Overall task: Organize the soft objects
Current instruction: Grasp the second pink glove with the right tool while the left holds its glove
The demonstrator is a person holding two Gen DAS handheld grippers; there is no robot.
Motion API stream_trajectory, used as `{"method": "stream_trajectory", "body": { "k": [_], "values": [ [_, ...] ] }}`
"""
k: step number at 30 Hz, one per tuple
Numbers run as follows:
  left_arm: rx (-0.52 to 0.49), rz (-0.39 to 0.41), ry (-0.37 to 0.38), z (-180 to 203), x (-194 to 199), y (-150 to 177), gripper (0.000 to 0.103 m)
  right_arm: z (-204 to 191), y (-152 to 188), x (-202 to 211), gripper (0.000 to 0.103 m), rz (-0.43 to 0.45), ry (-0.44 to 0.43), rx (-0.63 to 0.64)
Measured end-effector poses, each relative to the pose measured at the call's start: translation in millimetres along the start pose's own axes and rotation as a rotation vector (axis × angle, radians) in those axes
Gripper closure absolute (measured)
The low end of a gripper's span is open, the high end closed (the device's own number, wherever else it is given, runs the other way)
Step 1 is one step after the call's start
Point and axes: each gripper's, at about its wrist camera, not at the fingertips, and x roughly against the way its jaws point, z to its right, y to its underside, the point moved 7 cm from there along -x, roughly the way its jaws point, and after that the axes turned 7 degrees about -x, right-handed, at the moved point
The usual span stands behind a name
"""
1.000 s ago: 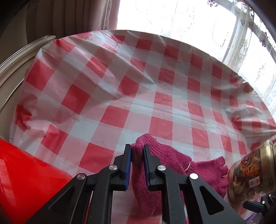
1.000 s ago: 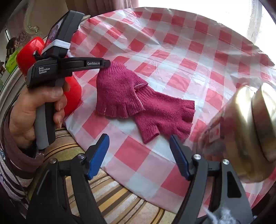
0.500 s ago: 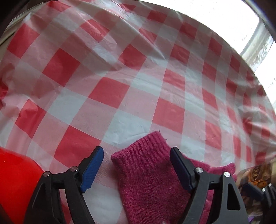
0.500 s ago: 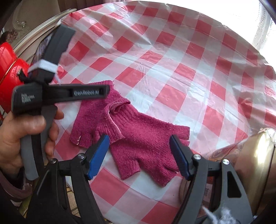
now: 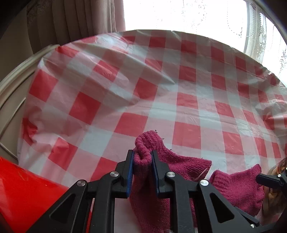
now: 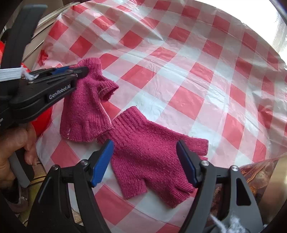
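Beige curtain (image 5: 75, 19), bright lace-curtained window (image 5: 188, 16), checked tablecloth (image 5: 161, 86)

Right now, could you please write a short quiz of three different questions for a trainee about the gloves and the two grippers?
1. True or false: the left gripper is shut on the cuff of one pink glove.
2. Multiple choice: the right gripper is (a) shut on a glove, (b) open above the second glove, (c) holding the jar.
3. What pattern does the tablecloth have?

Key: 1 true. 2 b. 3 red and white checks.
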Motion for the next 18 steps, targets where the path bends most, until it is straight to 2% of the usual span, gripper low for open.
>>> {"method": "stream_trajectory", "body": {
  "k": [3,11,12,13,14,15,17,18],
  "values": [
    [-0.003,0.044,-0.024,-3.6,6.0,-6.2,0.084,-8.3,0.9,-6.7,0.028,-0.011,-0.014,0.028],
    [0.062,0.115,0.002,-12.3,19.2,-14.1,0.084,-31.4,3.2,-25.3,0.03,-0.026,-0.031,0.132],
    [0.065,0.118,0.009,-11.8,20.4,-13.7,0.084,-32.6,3.8,-25.8,0.035,-0.023,-0.053,0.126],
    [0.066,0.122,0.016,-11.0,21.3,-14.3,0.084,-34.1,4.2,-25.1,0.051,-0.026,-0.091,0.111],
    [0.067,0.126,0.029,-9.6,22.1,-14.4,0.084,-35.2,4.5,-24.1,0.061,-0.033,-0.125,0.091],
    [0.07,0.127,0.043,-8.3,22.8,-14.7,0.084,-35.1,4.7,-22.8,0.064,-0.029,-0.128,0.081],
    [0.075,0.135,0.069,-5.3,25.6,-15.4,0.084,-35.8,6.4,-20.0,0.077,-0.021,-0.124,0.082],
    [0.076,0.141,0.08,-4.5,28.2,-15.8,0.084,-36.0,7.4,-17.9,0.079,-0.02,-0.127,0.078]
  ]
}}
